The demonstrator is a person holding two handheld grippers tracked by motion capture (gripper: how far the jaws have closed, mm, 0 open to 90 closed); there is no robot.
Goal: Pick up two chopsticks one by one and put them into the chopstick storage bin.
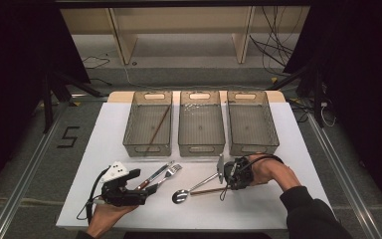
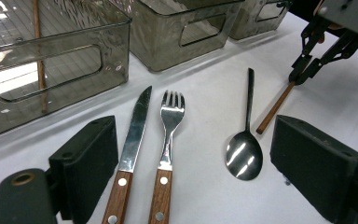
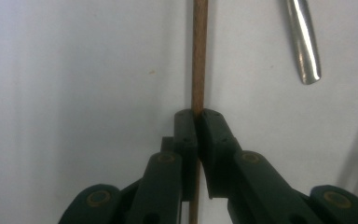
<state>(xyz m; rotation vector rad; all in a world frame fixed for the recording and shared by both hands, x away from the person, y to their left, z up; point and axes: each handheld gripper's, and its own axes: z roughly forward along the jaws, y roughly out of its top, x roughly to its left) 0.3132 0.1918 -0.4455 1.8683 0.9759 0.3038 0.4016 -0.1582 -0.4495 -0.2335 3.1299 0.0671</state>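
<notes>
Sorting of cutlery into bins, seen at the moment of pickup. The right gripper had its jaws clamped together on a wooden chopstick, which lay flat on the white table just beside the handle of a steel spoon; in the high view the same right gripper sat at the near-right part of the table with the chopstick running out from it toward the spoon bowl. The grip fell partway along the stick rather than at its end, with the shaft passing on between the linkage arms. The left gripper stood with its jaws wide apart and nothing between the pads, resting low on the table over a wood-handled knife and a matching fork. Three clear plastic bins stood in a row at the far side; the left bin already held a second chopstick, leaning along its length. It was judged that the held stick belonged with its mate there. To do this step well, the stick would be lifted straight up clear of the spoon handle before any sideways travel, kept roughly level so that the thin shaft did not pivot in the pads, and carried over the bin rim before the jaws parted.
</notes>
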